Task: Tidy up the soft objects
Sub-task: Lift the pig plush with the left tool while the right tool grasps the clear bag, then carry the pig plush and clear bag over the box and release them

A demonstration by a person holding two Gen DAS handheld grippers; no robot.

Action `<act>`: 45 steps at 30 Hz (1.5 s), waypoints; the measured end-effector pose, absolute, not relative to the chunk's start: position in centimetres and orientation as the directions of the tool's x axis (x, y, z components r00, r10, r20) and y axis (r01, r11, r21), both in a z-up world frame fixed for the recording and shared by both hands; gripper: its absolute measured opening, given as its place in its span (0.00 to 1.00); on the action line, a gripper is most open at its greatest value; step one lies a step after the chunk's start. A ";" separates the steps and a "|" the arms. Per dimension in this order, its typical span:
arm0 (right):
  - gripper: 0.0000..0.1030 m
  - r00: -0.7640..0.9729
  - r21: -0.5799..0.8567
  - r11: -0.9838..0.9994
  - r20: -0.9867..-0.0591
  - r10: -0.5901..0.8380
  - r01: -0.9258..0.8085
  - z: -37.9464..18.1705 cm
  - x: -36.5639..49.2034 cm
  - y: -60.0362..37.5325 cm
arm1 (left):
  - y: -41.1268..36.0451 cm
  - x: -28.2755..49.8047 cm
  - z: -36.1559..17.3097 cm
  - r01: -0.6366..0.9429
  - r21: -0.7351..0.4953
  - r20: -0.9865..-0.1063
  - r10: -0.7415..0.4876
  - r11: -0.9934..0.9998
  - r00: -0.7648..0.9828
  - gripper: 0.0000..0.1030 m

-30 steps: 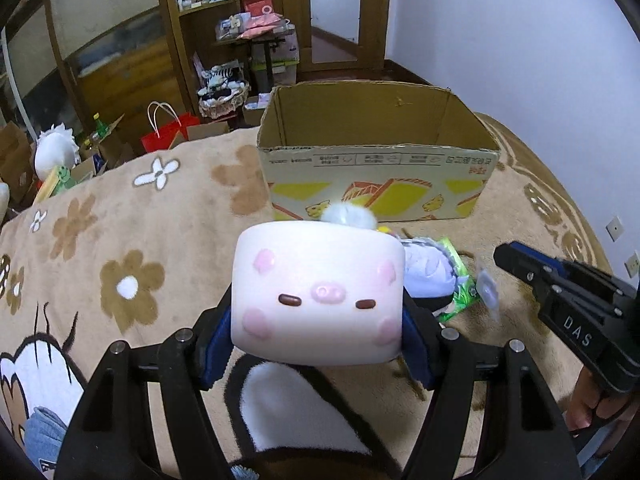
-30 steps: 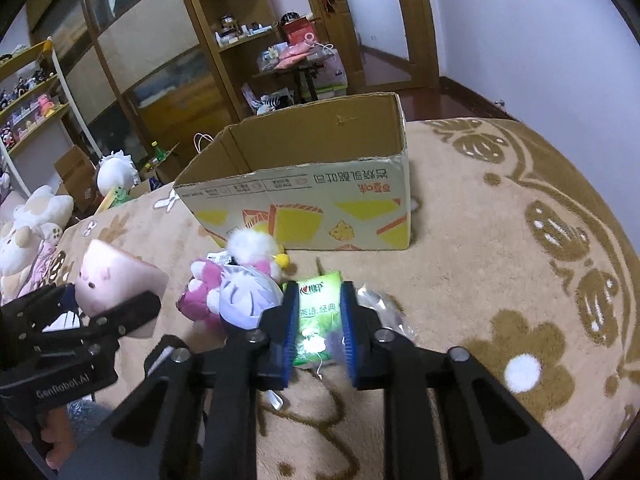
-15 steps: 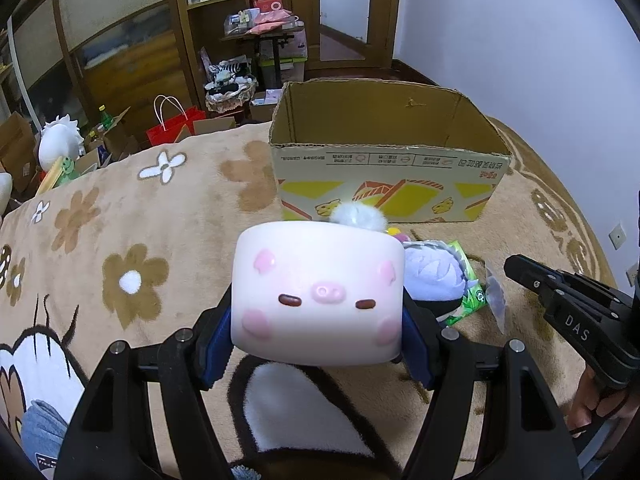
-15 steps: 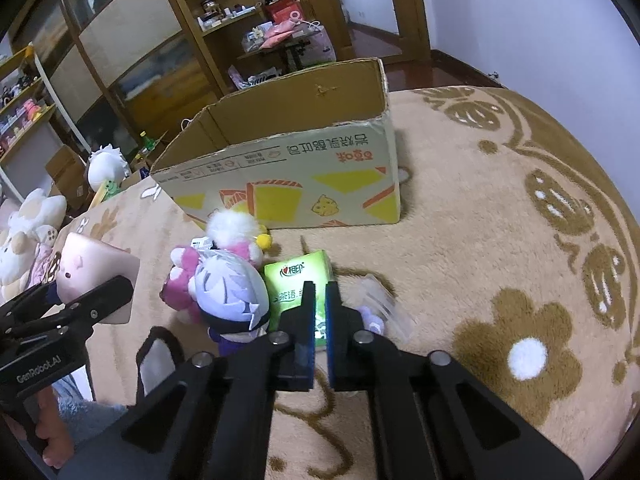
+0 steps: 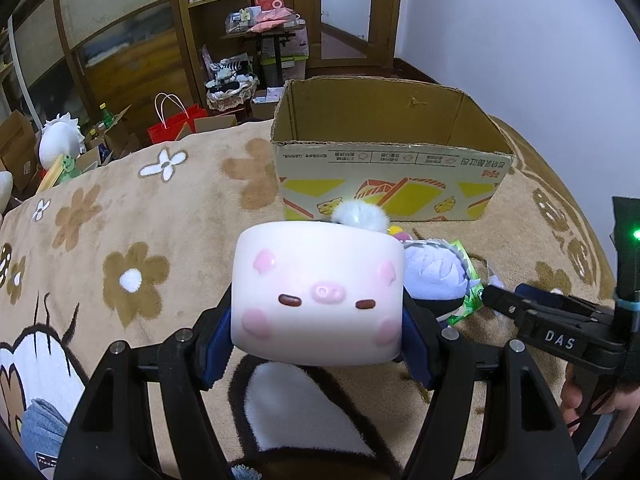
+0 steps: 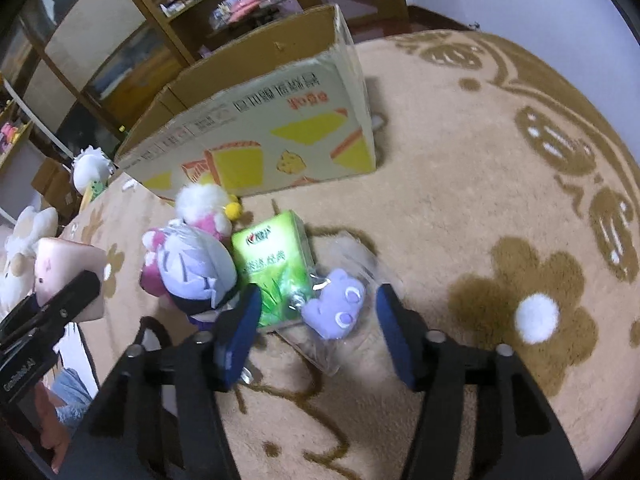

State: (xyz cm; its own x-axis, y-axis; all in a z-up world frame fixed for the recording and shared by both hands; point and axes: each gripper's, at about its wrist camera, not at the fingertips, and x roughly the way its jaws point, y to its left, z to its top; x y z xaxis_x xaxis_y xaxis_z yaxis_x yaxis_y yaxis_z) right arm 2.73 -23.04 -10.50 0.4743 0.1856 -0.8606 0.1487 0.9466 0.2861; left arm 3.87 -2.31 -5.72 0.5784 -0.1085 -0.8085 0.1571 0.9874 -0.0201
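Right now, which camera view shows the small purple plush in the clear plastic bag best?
The right wrist view: the small purple plush in its clear bag lies in plain sight on the carpet between the open right gripper fingers, untouched. In the left wrist view only a purple sliver peeks out behind that gripper.

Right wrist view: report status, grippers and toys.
Left gripper shut on pig cushion. Right gripper open, jaws just opened, straddling bagged purple plush. Green pack and hooded doll crowd it. Cardboard box beyond.
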 end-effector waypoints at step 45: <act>0.15 0.667 0.276 0.961 -0.721 0.188 0.028 -4.5 1.9 -21.6 | -1.2 4.9 -1.2 0.134 -0.032 -0.643 -0.123 0.990 0.756 0.68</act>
